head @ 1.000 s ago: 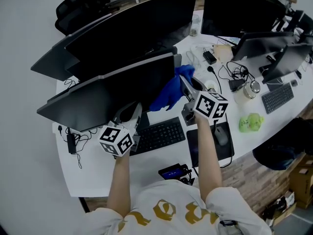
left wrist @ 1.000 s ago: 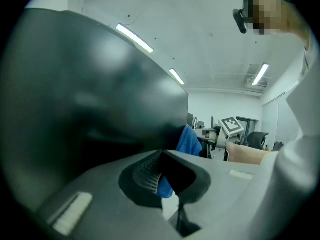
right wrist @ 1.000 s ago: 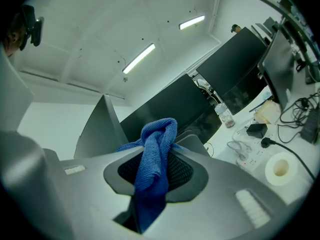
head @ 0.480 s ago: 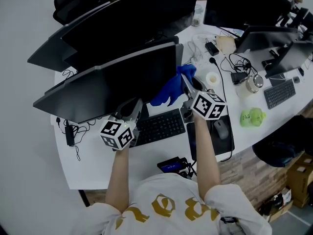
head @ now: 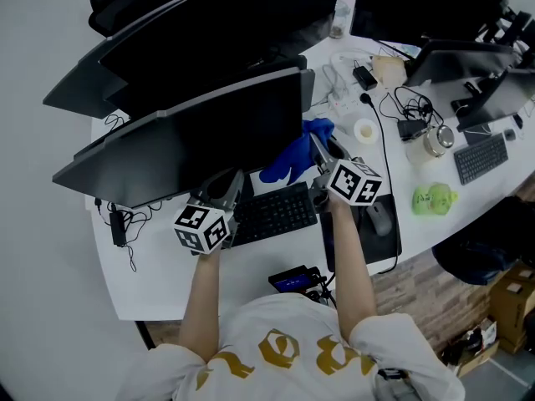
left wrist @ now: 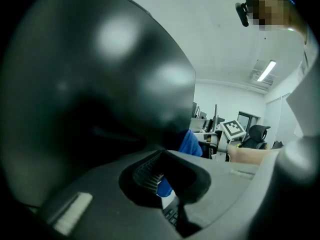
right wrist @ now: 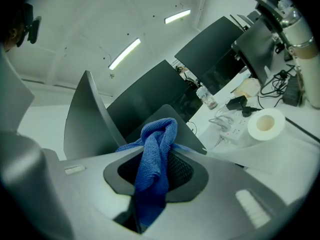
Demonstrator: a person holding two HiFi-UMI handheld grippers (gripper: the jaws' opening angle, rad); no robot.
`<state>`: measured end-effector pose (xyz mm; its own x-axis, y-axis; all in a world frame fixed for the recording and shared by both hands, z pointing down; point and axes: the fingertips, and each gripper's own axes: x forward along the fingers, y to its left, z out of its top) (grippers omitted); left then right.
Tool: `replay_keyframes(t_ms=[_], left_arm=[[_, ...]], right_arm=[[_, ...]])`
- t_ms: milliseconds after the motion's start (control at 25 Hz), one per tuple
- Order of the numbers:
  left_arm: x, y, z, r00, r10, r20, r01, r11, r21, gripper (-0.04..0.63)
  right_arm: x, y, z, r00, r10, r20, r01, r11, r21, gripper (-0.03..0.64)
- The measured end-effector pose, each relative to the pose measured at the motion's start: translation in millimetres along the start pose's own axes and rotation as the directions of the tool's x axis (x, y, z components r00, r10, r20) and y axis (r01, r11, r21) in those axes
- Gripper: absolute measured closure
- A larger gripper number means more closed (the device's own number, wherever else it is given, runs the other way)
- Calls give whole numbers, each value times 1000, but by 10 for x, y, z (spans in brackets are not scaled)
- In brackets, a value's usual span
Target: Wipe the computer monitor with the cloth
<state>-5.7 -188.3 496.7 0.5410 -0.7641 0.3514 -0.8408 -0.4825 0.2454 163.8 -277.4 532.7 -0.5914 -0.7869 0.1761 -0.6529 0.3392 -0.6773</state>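
The dark monitor (head: 192, 144) stands on the white desk right ahead of me. A blue cloth (head: 292, 159) hangs bunched at its lower right corner, and my right gripper (head: 316, 144) is shut on it. In the right gripper view the cloth (right wrist: 152, 169) runs up between the shut jaws and bulges over their tips. My left gripper (head: 224, 189) sits under the monitor's lower edge, jaws shut with nothing between them. In the left gripper view the monitor (left wrist: 90, 84) fills the left and top, and the cloth (left wrist: 190, 143) shows beyond the left gripper (left wrist: 165, 156).
A black keyboard (head: 272, 215) lies under the monitor, with a mouse (head: 378, 221) on a dark mat to its right. A tape roll (head: 364, 130), cables, a green object (head: 430, 199) and a second keyboard (head: 481, 159) lie at right. More monitors (head: 226, 32) stand behind.
My right gripper and the cloth have slid a little down the monitor's right edge to its lower corner. The left gripper has barely moved.
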Motion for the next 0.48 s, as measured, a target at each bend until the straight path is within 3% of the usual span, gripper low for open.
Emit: replay_keyframes(t_ms=[320,480], left_arm=[[66,-9,-153,998,1,-55,1,999,45,595],[75,-14,-207,998,0,-62,2,1000,30,595]], right_arm=[[7,-206,-239,1000,-13,-24,14,997,69,494],[7,-315,-361,1000,-14,-26,17,993,120,494]])
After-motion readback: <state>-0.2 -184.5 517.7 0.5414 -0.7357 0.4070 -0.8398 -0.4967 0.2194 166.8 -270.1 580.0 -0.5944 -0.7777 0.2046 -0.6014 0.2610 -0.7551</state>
